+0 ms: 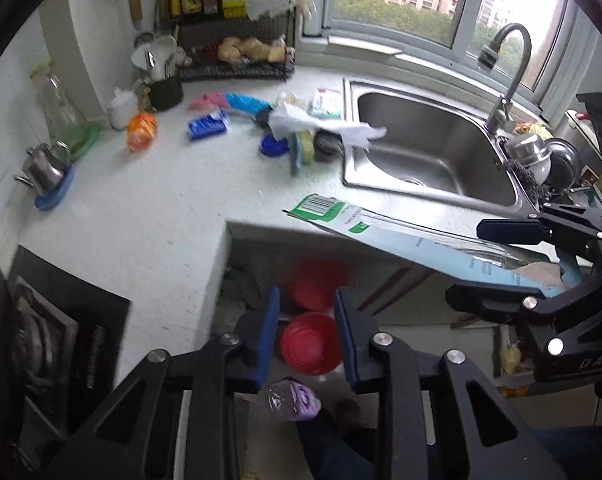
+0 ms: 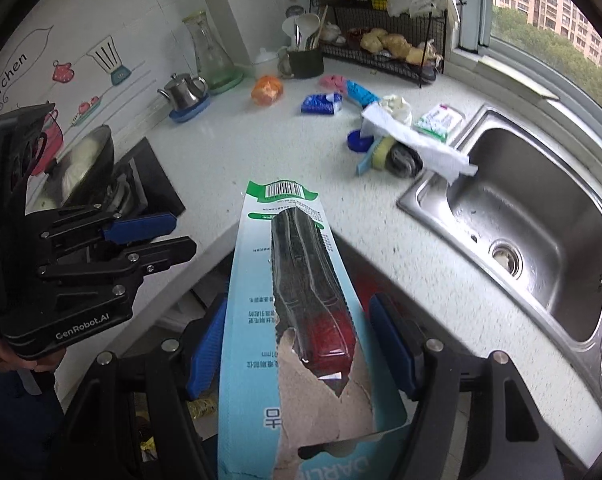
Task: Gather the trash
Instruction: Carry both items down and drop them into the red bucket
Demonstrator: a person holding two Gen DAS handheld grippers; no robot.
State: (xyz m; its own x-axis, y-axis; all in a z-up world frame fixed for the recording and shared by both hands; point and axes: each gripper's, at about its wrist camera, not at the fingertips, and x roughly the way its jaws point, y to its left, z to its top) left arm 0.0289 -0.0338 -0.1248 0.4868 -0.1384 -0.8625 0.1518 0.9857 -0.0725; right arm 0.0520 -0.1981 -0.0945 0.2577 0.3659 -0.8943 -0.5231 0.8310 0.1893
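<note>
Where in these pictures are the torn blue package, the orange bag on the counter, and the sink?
torn blue package (image 2: 253,280), right wrist view, on its pale blue left side.
orange bag (image 2: 266,89), right wrist view, on its middle.
sink (image 1: 429,148), left wrist view, on the bare steel basin floor.

White speckled countertop (image 2: 229,148) with orange bag (image 2: 266,89), blue packet (image 2: 320,104), steel teapot (image 2: 184,91).

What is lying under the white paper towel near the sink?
Under the white paper towel I see a yellow-green sponge, a dark steel scrubber and a blue lid. Whatever else the towel covers is hidden; its end hangs over the sink.
</note>
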